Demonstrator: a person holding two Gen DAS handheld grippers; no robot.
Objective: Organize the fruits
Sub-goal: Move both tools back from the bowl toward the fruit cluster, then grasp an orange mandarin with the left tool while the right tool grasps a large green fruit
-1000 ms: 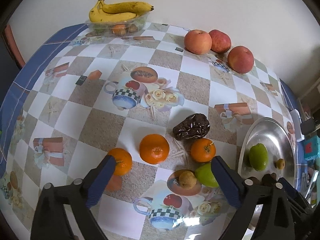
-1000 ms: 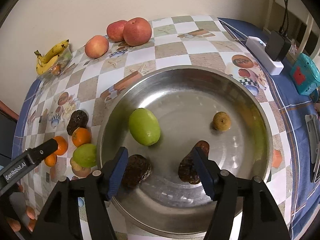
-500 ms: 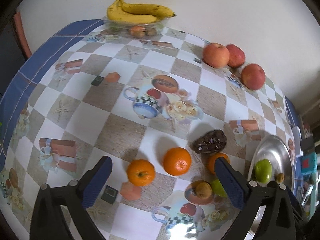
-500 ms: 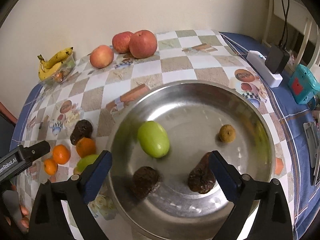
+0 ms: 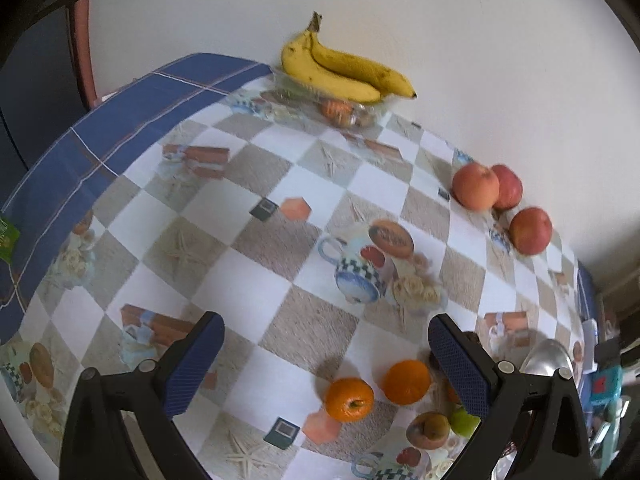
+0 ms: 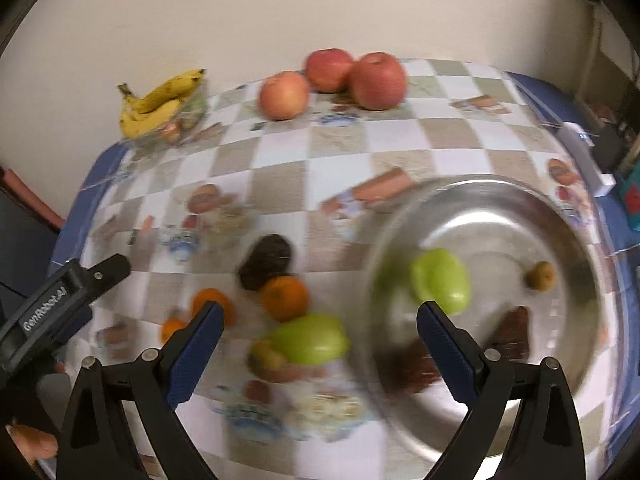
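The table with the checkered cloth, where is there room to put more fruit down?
The checkered tablecloth lies bare across its middle, between the yellow bananas, the three red apples and the orange tangerines. The round metal tray also has bare room at its far side. It is crowded around the tangerines and the green fruit.

The steel bowl point(image 6: 472, 208) at the right was polished metal, glossy and mirror-like. The tablecloth point(image 5: 224, 272) looked like smooth printed plastic with a faint sheen. The far bananas point(image 5: 344, 72) had matt, speckled skin. The oranges point(image 5: 349, 399) were finely pebbled, the apples point(image 6: 378, 80) smooth. The gripper pads point(image 5: 194, 364) looked like ridged blue rubber on matt black plastic.
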